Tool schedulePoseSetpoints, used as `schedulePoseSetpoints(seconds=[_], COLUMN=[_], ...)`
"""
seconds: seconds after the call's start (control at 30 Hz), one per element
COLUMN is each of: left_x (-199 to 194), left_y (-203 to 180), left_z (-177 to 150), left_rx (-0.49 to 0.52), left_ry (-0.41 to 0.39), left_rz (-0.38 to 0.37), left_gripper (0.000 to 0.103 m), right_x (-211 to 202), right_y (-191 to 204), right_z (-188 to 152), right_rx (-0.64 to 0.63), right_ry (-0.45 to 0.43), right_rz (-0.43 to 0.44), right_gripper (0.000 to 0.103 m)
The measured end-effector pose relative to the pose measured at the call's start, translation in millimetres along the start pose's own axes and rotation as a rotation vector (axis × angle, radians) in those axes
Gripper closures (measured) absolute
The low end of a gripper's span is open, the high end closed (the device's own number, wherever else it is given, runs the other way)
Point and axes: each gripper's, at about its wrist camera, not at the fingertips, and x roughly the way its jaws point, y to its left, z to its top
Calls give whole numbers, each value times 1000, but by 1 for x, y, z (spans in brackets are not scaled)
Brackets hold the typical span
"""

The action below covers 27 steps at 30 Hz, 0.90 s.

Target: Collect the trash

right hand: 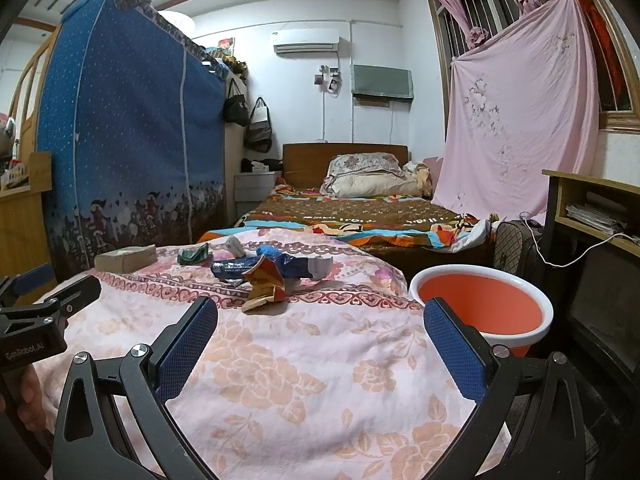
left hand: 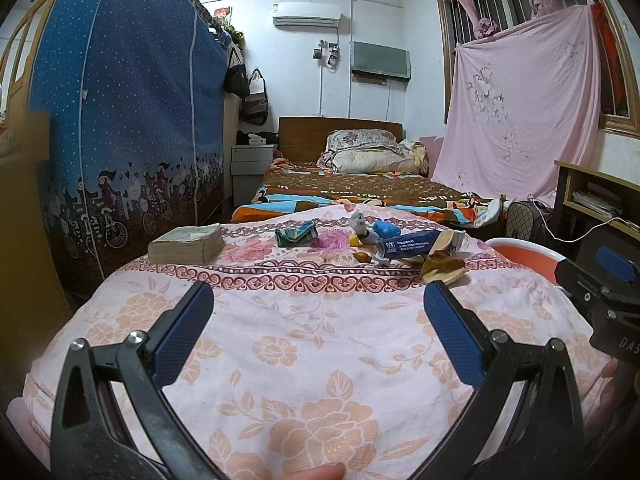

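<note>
Left gripper (left hand: 319,318): nearest the lens in the left wrist view, blue-padded fingers spread wide apart, nothing between them, hovering over the pink floral quilt (left hand: 320,360).
Right gripper (right hand: 320,326): nearest the lens in the right wrist view, fingers likewise wide apart and empty, over the same quilt (right hand: 288,380).
Trash cluster: lies on the quilt at 12 o'clock from both grippers, well apart from the fingertips.
Crumpled tan and orange wrapper (right hand: 264,284): nearest piece of trash, at the near edge of the cluster, touching the blue and white plastic package (right hand: 276,267) behind it.
Crumpled green wrapper (right hand: 195,253): at 11 o'clock, just beside the package's left end.
Small blue crumpled scrap (left hand: 386,229): behind the package, beside a whitish scrap (left hand: 360,227).
Orange bucket with white rim (right hand: 482,307): beside the quilt's edge at 2 o'clock from the right gripper, interior looks bare.
Thick worn yellowed book (left hand: 186,243): on the quilt at 10 o'clock, apart from the trash.
Bed with brown patterned blanket (right hand: 360,210): beyond the quilt at 12 o'clock.
Blue dotted fabric wardrobe (left hand: 128,120): at 10 o'clock, left of the bed.
</note>
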Motion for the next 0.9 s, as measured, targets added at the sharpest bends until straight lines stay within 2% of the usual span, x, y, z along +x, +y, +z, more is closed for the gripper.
schedulePoseSetpoints(seconds=[0.3, 0.47, 0.63, 0.83, 0.9], left_x=[-1, 12, 28, 62, 72], left_y=[1, -3, 2, 7, 6], left_z=[3, 3, 22, 38, 40], left_rx=[3, 9, 0, -2, -16], left_ry=[8, 13, 16, 97, 128], left_rz=[0, -2, -12, -56, -63], left_gripper=[14, 14, 14, 15, 15], right_x=[8, 17, 33, 66, 76], right_y=[2, 1, 2, -1, -1], right_z=[-5, 4, 15, 29, 33], right_rx=[-10, -15, -18, 19, 28], right_ry=[5, 4, 10, 92, 130], right_rz=[3, 27, 60, 100, 123], right_gripper=[0, 0, 0, 0, 3])
